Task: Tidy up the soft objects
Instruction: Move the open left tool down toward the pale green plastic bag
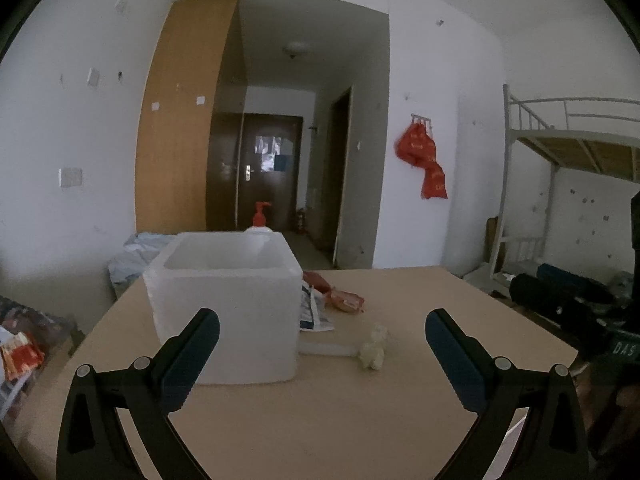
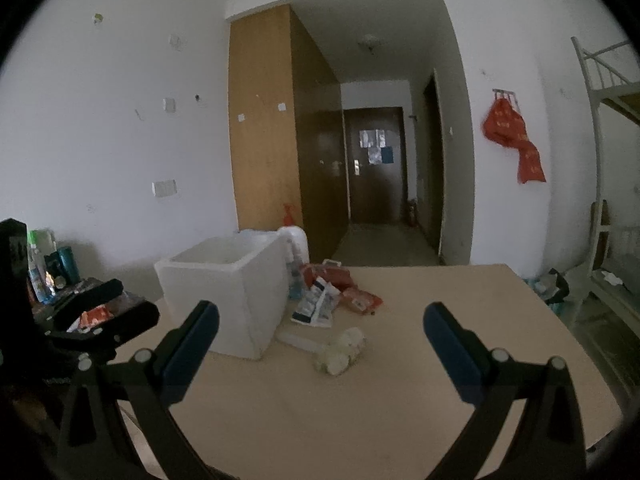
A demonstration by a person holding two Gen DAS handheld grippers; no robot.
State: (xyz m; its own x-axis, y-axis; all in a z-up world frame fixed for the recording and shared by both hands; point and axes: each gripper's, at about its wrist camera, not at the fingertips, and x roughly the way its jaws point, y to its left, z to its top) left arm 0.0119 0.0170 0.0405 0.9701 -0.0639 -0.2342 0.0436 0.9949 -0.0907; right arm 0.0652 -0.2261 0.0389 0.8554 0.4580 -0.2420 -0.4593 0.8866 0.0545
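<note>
1. The left gripper hangs above the near part of a pale wooden table, its two blue-padded fingers spread wide with nothing between them.
2. The right gripper is likewise over the table, fingers held far apart and empty.
3. A white foam box stands upright on the left side of the table, open at the top; from these angles its inside looks bare, though the bottom is hidden.
4. Just right of the box lies a clear tube-like packet, one end against the box wall, the other touching a cream-coloured soft lump — possibly a bundle of small rolls, the view being too dim to say.
5. Behind these, beside the box's right wall, a white and blue pouch rests flat, overlapped by nothing in front.
6. Further back lie red-orange snack packets, one just beside the pouch.
7. A pump bottle with a red top stands behind the box, its body mostly hidden.
8. In the right wrist view the left gripper's black frame shows at the left edge, near the box — well apart from the soft lump.
9. A red bag hangs from a hook on the far wall.
</note>
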